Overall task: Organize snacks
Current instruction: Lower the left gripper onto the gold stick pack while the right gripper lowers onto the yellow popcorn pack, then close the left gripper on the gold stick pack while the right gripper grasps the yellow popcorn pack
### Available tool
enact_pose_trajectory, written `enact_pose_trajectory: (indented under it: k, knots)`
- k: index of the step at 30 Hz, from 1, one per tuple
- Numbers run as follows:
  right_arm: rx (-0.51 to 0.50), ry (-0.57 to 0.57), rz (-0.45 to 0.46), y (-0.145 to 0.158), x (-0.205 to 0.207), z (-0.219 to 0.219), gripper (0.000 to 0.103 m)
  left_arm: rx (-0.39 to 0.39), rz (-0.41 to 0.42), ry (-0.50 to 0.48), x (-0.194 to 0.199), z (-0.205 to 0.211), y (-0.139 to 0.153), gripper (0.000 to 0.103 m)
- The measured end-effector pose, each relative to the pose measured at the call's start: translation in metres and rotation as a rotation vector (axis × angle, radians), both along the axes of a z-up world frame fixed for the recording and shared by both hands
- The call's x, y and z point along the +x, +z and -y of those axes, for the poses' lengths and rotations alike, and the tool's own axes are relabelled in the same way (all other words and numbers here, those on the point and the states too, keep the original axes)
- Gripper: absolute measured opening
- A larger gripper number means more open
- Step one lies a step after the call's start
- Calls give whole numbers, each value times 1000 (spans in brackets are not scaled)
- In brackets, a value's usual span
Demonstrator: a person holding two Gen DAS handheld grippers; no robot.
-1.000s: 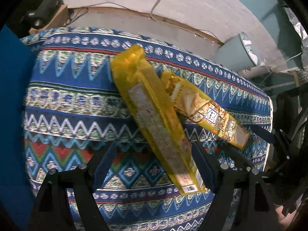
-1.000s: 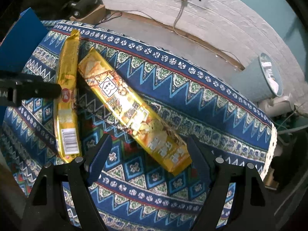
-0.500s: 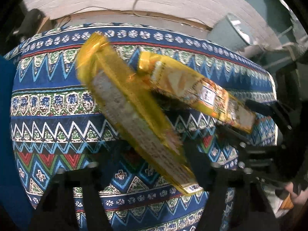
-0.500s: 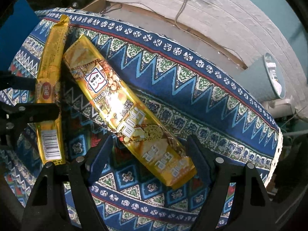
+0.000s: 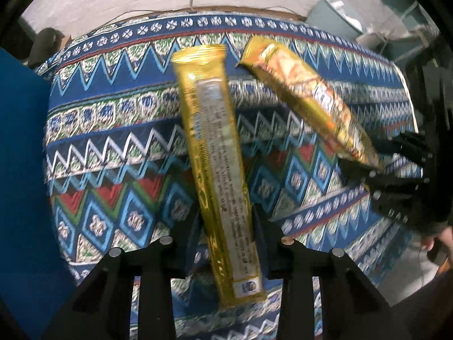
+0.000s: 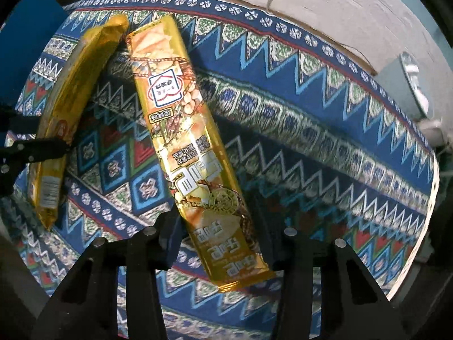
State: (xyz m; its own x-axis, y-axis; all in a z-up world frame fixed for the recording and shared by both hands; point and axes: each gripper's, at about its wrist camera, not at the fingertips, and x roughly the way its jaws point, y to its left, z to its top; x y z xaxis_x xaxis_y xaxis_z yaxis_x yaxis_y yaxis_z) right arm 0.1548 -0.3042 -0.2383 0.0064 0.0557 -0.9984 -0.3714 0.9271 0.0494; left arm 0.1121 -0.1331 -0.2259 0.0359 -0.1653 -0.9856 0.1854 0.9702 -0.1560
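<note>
Two long snack packs lie on a blue patterned tablecloth (image 5: pixel 113 141). The plain yellow pack with a white label (image 5: pixel 218 170) runs lengthwise between the fingers of my left gripper (image 5: pixel 223 235). Its jaws are closing and the pads press on the pack's lower part. The gold pack with printed pictures (image 6: pixel 192 141) sits between the fingers of my right gripper (image 6: pixel 223 240). Those jaws are also closing, with the pads against its sides. Each view shows the other pack too: the gold pack (image 5: pixel 305 104) and the yellow pack (image 6: pixel 65 113), each with the other gripper at its end.
A blue panel (image 5: pixel 22 170) borders the cloth on the left. A pale bin (image 6: pixel 410 85) stands off the table at the back right, below a white wall with a hanging cable. The table's right edge (image 6: pixel 430 198) drops off. Part of a hand (image 5: pixel 436 243) shows at the right.
Both grippers went from wide open to closed around their packs. The left one rolled and shifted, so the yellow pack now runs nearly straight up its view. The right one sank closer to the gold pack.
</note>
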Motion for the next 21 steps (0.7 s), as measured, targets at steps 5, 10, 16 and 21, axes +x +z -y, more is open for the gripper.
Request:
enact_pose_trajectory:
  k: [5, 10, 16, 21]
  knots:
    - [42, -82, -19, 2, -19, 7, 42, 49, 17, -71, -28, -8, 3, 35]
    - [84, -155, -56, 4, -45, 12, 40, 60, 26, -80, -42, -17, 8, 35]
    - [88, -170, -37, 9, -67, 6, 45, 54, 31, -36, -31, -24, 5, 58]
    - [96, -153, 41, 13, -55, -5, 57, 11, 27, 35, -12, -25, -3, 68]
